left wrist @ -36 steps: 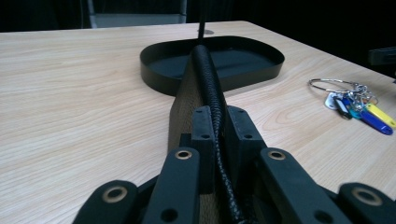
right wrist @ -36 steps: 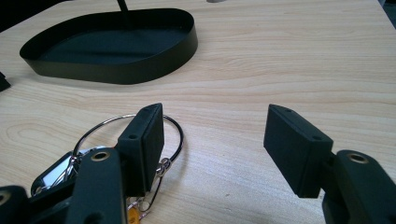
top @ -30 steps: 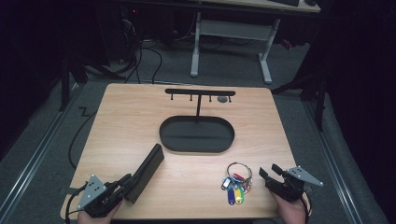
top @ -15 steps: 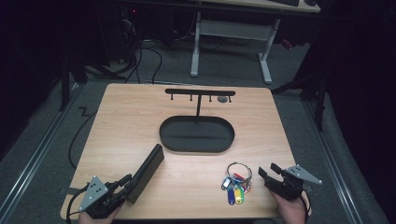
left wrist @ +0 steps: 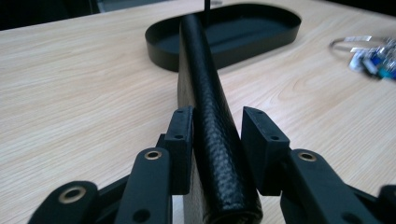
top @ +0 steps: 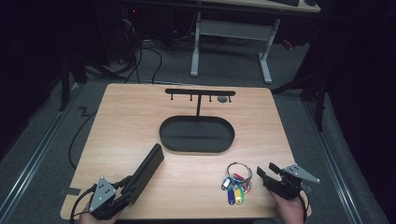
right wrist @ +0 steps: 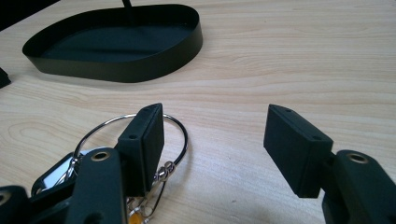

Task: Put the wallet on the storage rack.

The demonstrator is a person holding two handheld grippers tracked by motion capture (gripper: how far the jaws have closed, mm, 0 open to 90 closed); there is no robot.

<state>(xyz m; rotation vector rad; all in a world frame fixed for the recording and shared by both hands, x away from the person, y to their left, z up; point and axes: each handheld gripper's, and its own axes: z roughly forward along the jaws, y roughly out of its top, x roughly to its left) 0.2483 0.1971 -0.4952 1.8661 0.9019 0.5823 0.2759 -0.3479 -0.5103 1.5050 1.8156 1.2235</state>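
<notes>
A black leather wallet (top: 147,171) lies on its edge on the wooden table (top: 130,126), at the near left. My left gripper (top: 127,186) straddles its near end. In the left gripper view the wallet (left wrist: 208,107) runs between the pads (left wrist: 261,135). The jaws have just been opening, and a gap shows on the right side, so the left gripper (left wrist: 218,120) is open. A bunch of keys with coloured tags (top: 236,184) lies at the near right. My right gripper (top: 266,170) stands open just right of it. Its left jaw sits over the key ring (right wrist: 180,128), and the right gripper (right wrist: 215,126) holds nothing.
A black oval tray (top: 196,148) sits mid-table, with a thin post rising from it to a hook bar (top: 200,92). A small grey item (top: 223,99) hangs from the bar. The tray's wall (left wrist: 243,46) lies just past the wallet's far end. Dark floor and desk legs lie beyond the table.
The left gripper's jaws have spread apart around the wallet, which stays where it was. The right gripper and the keys have not moved.
</notes>
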